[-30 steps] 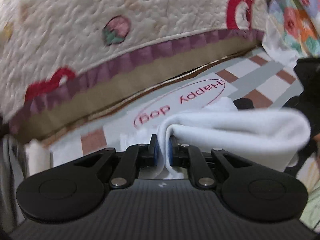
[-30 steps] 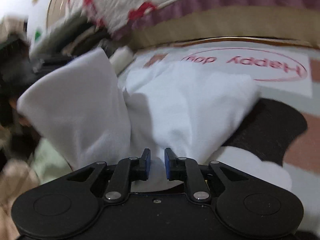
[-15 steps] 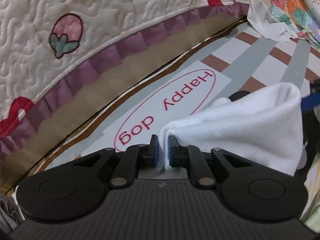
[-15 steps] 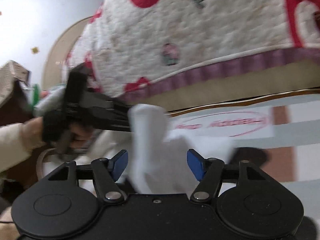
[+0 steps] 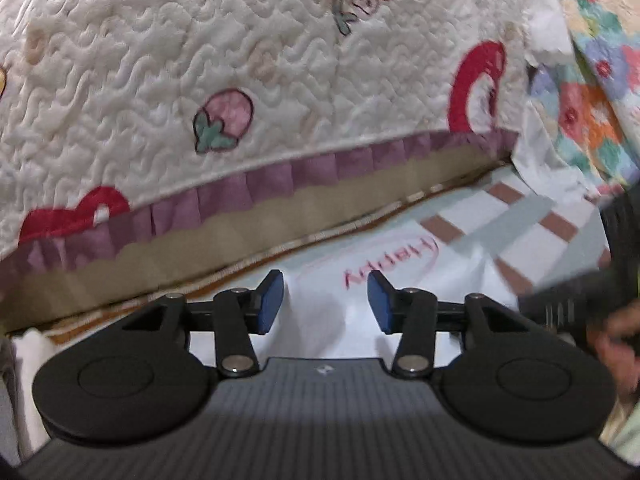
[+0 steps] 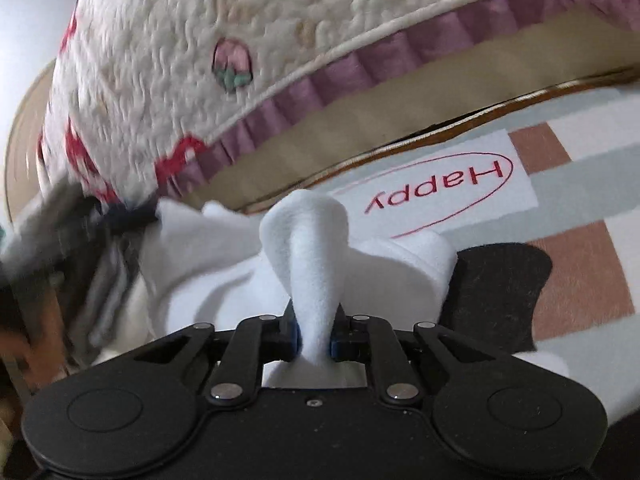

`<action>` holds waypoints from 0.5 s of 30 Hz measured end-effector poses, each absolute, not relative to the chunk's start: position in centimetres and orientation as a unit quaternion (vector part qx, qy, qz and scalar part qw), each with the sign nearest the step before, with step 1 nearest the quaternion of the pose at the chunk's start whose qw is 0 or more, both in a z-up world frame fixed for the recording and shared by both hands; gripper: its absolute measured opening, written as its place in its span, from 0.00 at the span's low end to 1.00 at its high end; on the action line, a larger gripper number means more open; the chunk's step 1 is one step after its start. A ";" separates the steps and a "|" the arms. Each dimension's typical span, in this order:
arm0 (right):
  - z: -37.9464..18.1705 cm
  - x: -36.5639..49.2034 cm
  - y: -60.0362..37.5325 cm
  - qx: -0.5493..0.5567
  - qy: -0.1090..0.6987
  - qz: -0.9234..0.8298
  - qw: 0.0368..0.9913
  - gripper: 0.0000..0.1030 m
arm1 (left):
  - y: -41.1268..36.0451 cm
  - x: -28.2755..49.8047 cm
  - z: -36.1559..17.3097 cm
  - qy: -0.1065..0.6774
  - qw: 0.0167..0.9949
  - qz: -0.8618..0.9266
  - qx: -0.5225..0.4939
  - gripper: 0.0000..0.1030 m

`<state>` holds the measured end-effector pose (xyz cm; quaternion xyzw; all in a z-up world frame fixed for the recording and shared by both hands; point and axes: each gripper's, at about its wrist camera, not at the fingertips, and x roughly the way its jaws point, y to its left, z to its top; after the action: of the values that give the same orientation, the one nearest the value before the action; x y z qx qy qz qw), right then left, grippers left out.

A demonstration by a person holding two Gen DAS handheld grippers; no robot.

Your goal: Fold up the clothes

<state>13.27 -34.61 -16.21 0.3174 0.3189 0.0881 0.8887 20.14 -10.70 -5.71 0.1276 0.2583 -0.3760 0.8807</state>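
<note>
White garment (image 6: 316,264) between right hand-held gripper (image 6: 316,338) pads

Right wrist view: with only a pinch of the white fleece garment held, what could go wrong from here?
1. The right gripper is closing on only a narrow bunched ridge of the white fleece garment; it may slip out when pulled.
2. The left gripper is opening with nothing pressed between its pads, so that side can sag and spoil the fold.
</note>
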 end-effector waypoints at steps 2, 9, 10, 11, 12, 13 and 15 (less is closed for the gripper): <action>-15.4 12.1 -34.2 0.308 0.290 0.092 0.902 0.13 | -9.3 19.1 -6.6 0.254 0.882 -0.382 0.108 0.43; -15.1 12.8 -34.2 0.319 0.280 0.077 0.902 0.13 | -6.4 18.3 -8.3 0.228 0.921 -0.309 0.064 0.42; -15.2 12.8 -34.4 0.320 0.284 0.074 0.901 0.13 | -5.8 18.4 -8.2 0.222 0.928 -0.295 0.049 0.42; -15.3 12.8 -34.6 0.322 0.288 0.071 0.899 0.13 | -5.7 18.3 -8.2 0.218 0.927 -0.300 0.050 0.41; -15.5 13.0 -34.6 0.322 0.294 0.067 0.897 0.13 | -5.6 18.3 -8.2 0.214 0.926 -0.305 0.051 0.41; -15.8 12.9 -34.8 0.327 0.298 0.062 0.895 0.13 | -5.5 18.3 -8.2 0.210 0.926 -0.310 0.052 0.35; -16.0 13.2 -35.2 0.355 0.310 0.058 0.880 0.13 | -5.3 18.3 -8.3 0.207 0.915 -0.343 0.049 0.28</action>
<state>13.16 -35.25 -16.04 0.3546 0.3100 0.0583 0.8802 18.25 -5.29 -8.27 0.0487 0.2075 -0.3431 0.9148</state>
